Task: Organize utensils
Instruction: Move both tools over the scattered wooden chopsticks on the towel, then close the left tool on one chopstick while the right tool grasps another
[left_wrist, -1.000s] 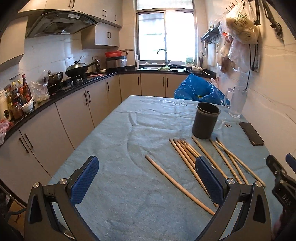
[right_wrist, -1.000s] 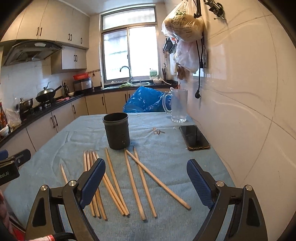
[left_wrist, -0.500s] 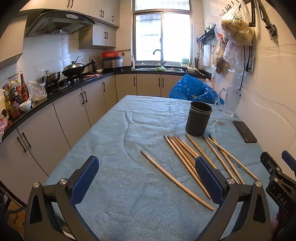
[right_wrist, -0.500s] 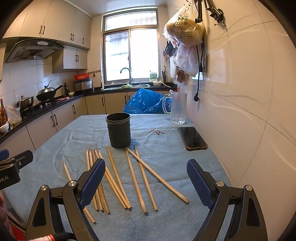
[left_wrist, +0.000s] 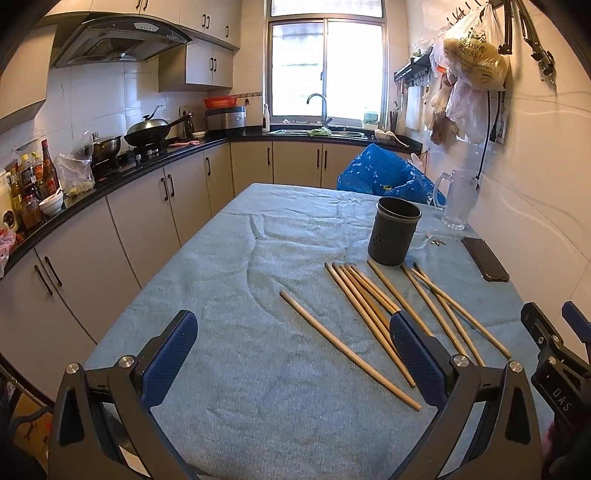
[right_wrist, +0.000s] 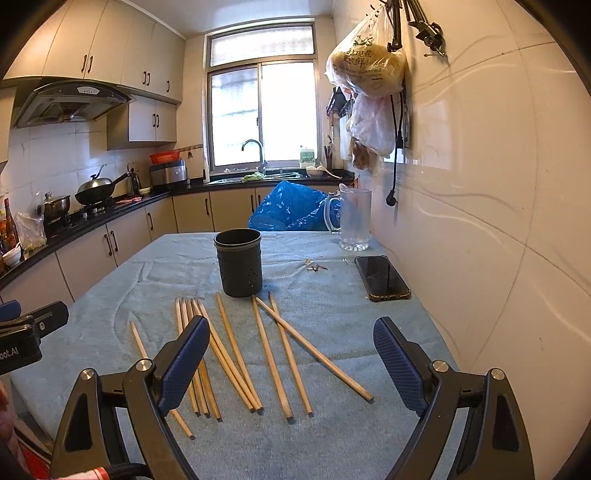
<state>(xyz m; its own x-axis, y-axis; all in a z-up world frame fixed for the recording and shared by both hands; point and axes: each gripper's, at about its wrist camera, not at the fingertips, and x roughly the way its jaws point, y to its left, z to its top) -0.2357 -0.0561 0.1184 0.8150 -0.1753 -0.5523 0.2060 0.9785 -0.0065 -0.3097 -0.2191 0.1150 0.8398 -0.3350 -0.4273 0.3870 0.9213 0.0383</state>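
Left gripper (left_wrist: 293, 349): jaws spread wide, nothing between the blue pads; held low over the near end of the table. Its tip also shows at the 9 o'clock edge of the right wrist view.
Right gripper (right_wrist: 288, 352): jaws spread wide, nothing held; hovers above the near ends of the chopsticks. Seen at 4 o'clock in the left wrist view.
Table (left_wrist: 236, 266): covered by a pale blue cloth, creased toward the far end.
Chopsticks (right_wrist: 236, 343): wooden, lying flat on the cloth in a loose fan, far tips pointing toward the holder. A tight bunch lies at the left of the fan, and a few on the right cross one another.
Single chopstick (left_wrist: 347, 349): lies apart, at 9 o'clock of the bunch, running diagonally.
Holder (right_wrist: 239, 262): dark cylindrical cup with small holes in its wall, upright, at 12 o'clock of the fan; nearest chopstick tips lie just beside its base. Interior not visible.
Phone (right_wrist: 382, 277): dark, flat on the cloth at 3 o'clock of the holder, near the wall.
Glass jug (right_wrist: 354, 218): clear, upright, at 1 o'clock of the holder.
Keys (right_wrist: 316, 266): small metal bits between holder and phone; too small to be sure.
Blue bag (right_wrist: 291, 210): crumpled plastic beyond the far table edge.
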